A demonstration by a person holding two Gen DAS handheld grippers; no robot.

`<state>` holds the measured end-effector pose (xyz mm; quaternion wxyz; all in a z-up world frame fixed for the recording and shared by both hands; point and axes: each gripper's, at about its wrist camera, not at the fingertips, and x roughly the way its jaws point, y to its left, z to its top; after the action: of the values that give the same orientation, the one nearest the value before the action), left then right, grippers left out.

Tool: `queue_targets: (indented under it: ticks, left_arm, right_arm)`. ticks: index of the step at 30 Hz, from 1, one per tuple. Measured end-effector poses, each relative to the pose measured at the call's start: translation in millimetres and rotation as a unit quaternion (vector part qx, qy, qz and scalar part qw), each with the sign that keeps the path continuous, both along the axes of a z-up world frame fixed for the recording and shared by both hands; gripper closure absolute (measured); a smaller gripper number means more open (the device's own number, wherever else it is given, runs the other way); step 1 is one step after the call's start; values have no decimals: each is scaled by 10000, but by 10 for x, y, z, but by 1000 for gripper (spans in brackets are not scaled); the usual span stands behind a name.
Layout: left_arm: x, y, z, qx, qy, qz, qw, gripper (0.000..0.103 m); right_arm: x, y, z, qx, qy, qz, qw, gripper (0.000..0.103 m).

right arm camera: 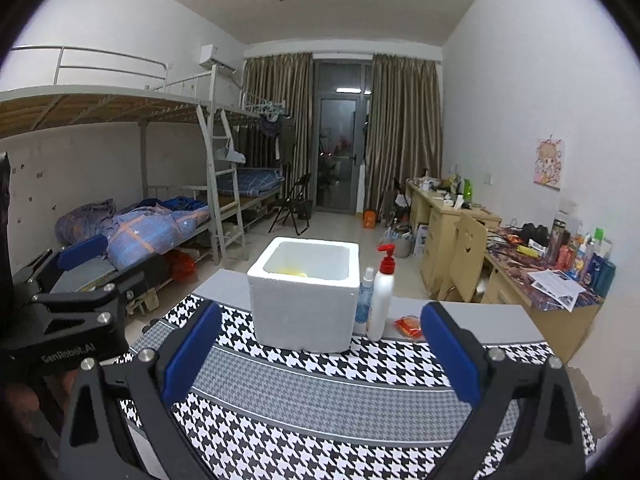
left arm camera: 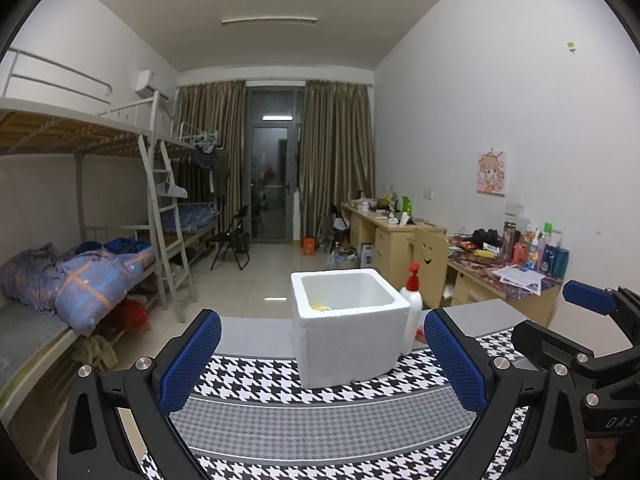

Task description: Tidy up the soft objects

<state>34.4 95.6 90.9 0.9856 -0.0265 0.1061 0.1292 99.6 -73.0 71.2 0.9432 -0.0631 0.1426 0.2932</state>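
Jaws, left view: left gripper spread wide, nothing between the blue pads; it hovers above the cloth.
Box, left view: white foam box stands on the cloth straight ahead, top open, something yellow low inside.
Beside box, left view: pump bottle just right of it, touching or nearly so.
Other gripper, left view: right gripper at the right edge, partly cut off.
Jaws, right view: right gripper also spread wide and empty.
Box, right view: box ahead, slightly left; yellow item in it; spray bottle and pump bottle just right, orange packet near them.
Soft things: none on the cloth; only the yellow one in the box shows, so sorting looks nearly done.
Step, my judgement: find any remaining soft item; approach from above, jaws wide, close gently, keep clear of the bottles.
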Motion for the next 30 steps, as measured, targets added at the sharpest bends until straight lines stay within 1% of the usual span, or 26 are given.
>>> queue_targets:
  ticks: [5, 9, 13, 19, 22, 25, 30]
  left_arm:
    - [-167, -50, -45, 114, -189, 4, 9998, 1]
    - [-241, -88, -138, 183, -201, -2, 9996, 1]
    - [-277, -117, -271, 176, -235, -50, 9996, 1]
    - [-301, -128, -483, 141, -189, -58, 9997, 1]
    - [-322, -119, -584, 153, -185, -62, 9997, 1]
    - [-346, -92, -659, 92, -229, 25, 9997, 1]
    - [-377, -120, -748, 129, -206, 53, 9997, 1]
  right_arm:
    - [-131, -106, -97, 130, -58, 23, 9999, 2]
    - [-205, -198, -192, 324, -176, -157, 9992, 2]
    - [-262, -245, -271, 384, -191, -134, 9990, 2]
    - [-340, -234, -460, 302, -362, -194, 9987, 2]
    - [-359, -265, -574, 375, -335, -232, 9985, 2]
    - [-373, -302, -639, 419, -401, -275, 9979, 2]
    - [-346, -352, -739, 425, -347, -409, 9977, 2]
